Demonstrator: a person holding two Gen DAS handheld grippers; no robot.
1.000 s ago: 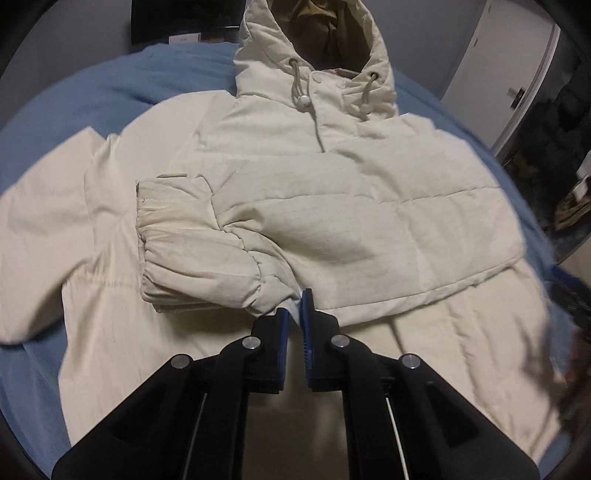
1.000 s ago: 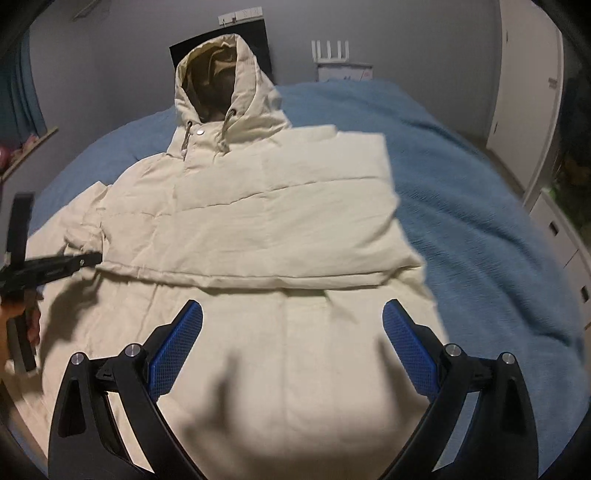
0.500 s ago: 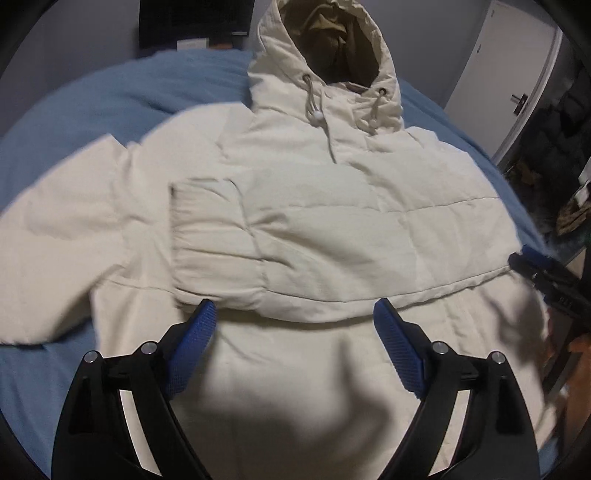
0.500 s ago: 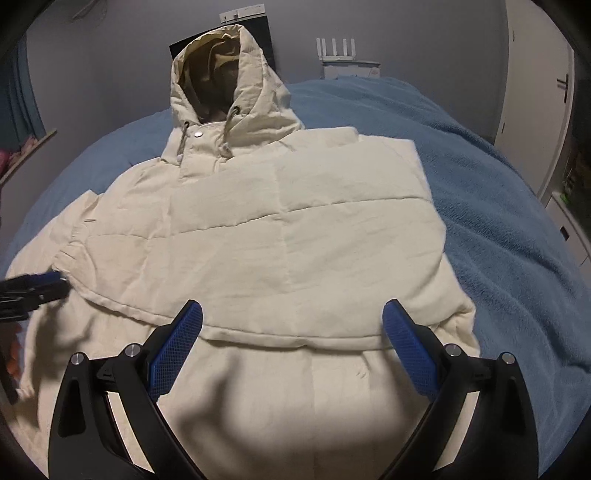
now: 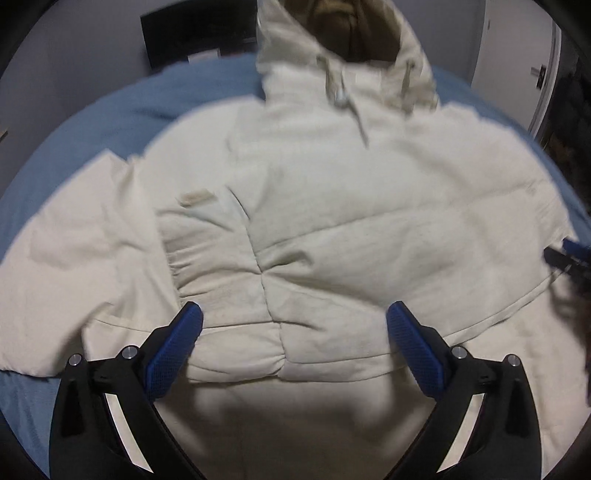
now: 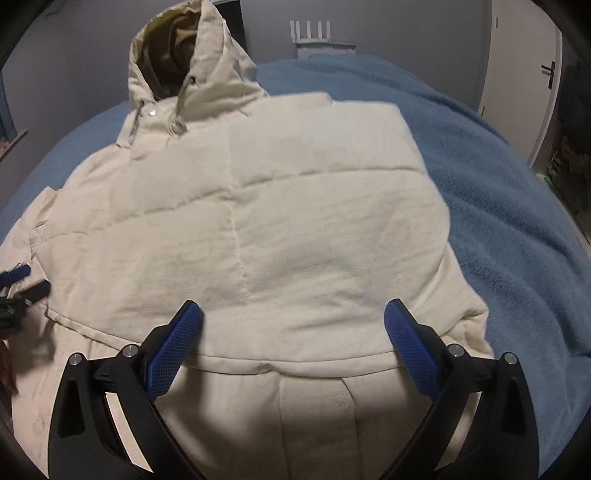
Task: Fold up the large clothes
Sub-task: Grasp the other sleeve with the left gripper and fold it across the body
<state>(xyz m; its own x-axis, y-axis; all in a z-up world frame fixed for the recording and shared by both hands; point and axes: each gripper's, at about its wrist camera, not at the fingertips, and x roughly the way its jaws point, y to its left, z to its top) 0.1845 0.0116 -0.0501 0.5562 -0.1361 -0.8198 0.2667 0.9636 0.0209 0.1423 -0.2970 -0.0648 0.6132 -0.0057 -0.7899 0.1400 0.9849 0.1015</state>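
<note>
A cream hooded puffer jacket [image 5: 369, 221] lies flat on a blue bed cover [image 5: 92, 140], hood [image 5: 351, 44] at the far end. One sleeve is folded across its chest, and the cuff [image 5: 221, 295] lies just beyond my left gripper [image 5: 294, 314]. That gripper's jaws are opening wide and the pads press on nothing. In the right wrist view the jacket [image 6: 295, 221] fills the middle. My right gripper [image 6: 293, 314] hangs open over the folded sleeve's lower edge, holding nothing. Each gripper shows at the edge of the other's view: the right gripper [image 5: 565, 254], the left gripper [image 6: 18, 280].
The blue bed cover [image 6: 498, 203] spreads bare to the right of the jacket. A dark screen [image 5: 199, 29] and a white router [image 6: 314, 33] stand by the grey wall behind the bed. White doors [image 6: 524, 74] are at the far right.
My left gripper let go of the sleeve cuff and spread wide. Both grippers came down closer to the jacket, which now looks larger. The right gripper stayed open.
</note>
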